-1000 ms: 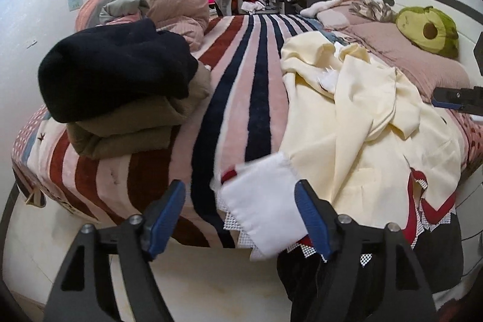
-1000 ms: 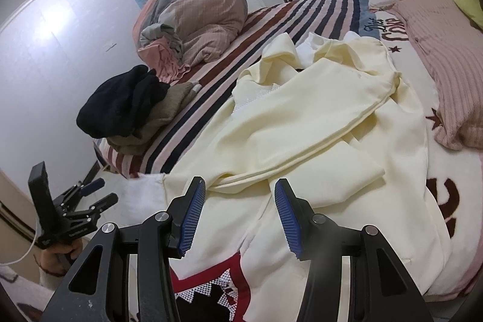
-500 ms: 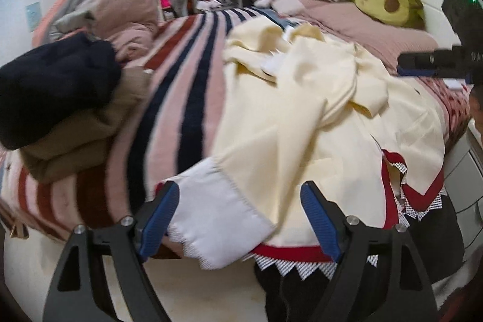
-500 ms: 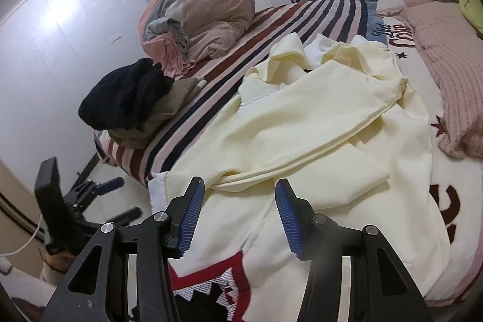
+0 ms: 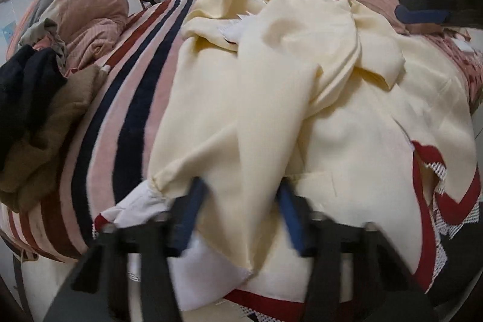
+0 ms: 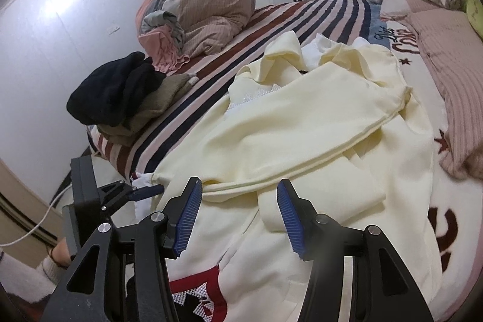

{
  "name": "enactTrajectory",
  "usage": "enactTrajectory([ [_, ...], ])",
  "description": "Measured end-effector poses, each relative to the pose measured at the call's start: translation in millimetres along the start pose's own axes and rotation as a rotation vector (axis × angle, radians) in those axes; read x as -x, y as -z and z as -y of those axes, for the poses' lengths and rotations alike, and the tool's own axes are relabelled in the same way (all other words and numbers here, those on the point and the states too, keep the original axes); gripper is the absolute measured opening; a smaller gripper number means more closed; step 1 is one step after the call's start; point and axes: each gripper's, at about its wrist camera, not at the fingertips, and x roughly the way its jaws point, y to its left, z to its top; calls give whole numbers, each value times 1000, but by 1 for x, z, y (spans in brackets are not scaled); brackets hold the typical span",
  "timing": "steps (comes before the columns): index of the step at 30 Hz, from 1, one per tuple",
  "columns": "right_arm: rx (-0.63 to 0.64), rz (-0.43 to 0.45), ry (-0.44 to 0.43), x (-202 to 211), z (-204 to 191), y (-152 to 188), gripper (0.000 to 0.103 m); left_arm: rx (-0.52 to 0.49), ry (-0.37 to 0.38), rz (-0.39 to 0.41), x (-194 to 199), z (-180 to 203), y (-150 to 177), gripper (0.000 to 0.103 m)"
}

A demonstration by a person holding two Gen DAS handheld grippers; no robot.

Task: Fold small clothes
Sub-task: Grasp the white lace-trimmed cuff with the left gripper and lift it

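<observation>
Cream cotton sleeve with white cuff (image 5: 229,171) is lying between the closing left gripper (image 5: 238,213); right gripper (image 6: 238,219) is hovering spread above it.

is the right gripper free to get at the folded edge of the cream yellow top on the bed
Probably yes: the right gripper hovers open just over the cream yellow top, nothing lying between them.
</observation>
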Motion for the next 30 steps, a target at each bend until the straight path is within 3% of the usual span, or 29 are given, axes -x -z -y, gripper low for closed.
enactTrajectory([
  [2,9,3,-5,-1,-2,-2,48,12,16,-11,3,-4,0,5],
  [7,38,19,-23,4,-12,-4,48,35,145,-9,26,-8,0,2],
  [15,50,44,-56,14,-23,-1,48,243,538,91,91,-47,-3,2],
  [18,53,46,-56,16,-26,-1,48,255,468,82,88,-69,0,2],
  [22,61,28,-40,12,-29,-3,48,260,339,-11,50,-97,9,3],
  [24,63,15,-27,8,-30,-5,48,268,249,-57,28,-110,15,14],
  [26,62,-3,-18,2,-31,-6,48,268,173,-78,17,-117,20,34],
  [30,71,-42,-10,-10,-37,-5,48,316,212,-44,20,-127,31,64],
])
